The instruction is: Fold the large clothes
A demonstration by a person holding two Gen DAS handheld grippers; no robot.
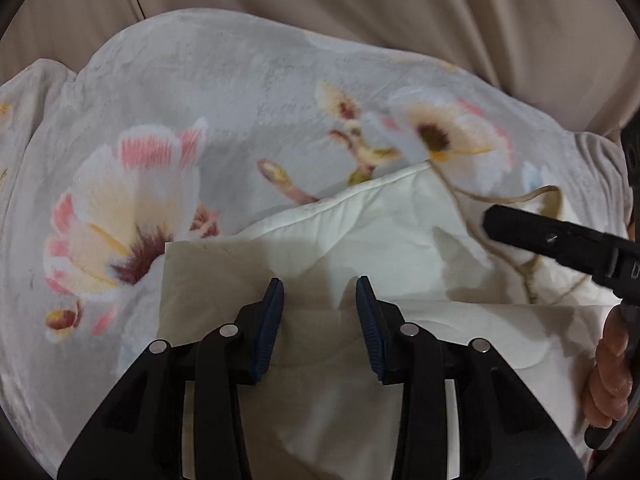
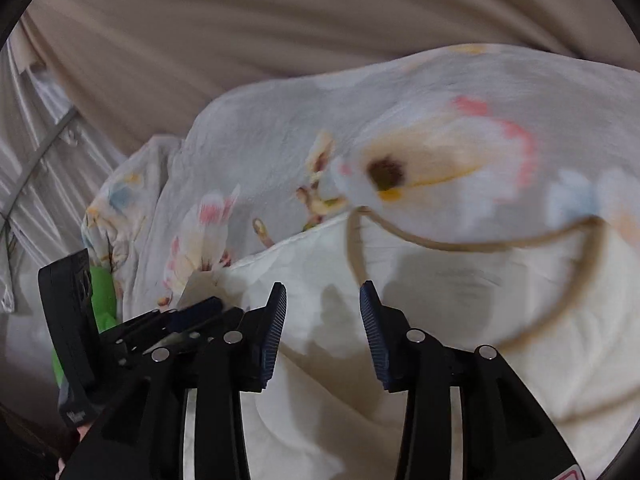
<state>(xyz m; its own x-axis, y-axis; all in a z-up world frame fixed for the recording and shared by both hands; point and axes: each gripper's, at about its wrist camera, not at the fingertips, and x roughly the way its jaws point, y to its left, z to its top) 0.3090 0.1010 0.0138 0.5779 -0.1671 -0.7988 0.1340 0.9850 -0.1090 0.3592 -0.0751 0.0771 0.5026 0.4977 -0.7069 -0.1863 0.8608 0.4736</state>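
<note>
Now L tool [image 1: 320, 300] & R tool [image 2: 323, 304] gape over cream quilt [image 1: 360, 232].

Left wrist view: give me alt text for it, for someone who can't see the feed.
The open left gripper hovers over the cream underside of a floral quilt, holding nothing. The quilt's flowered face spreads beyond, on a beige sheet. The right gripper reaches in from the right near the tan-piped edge.
</note>
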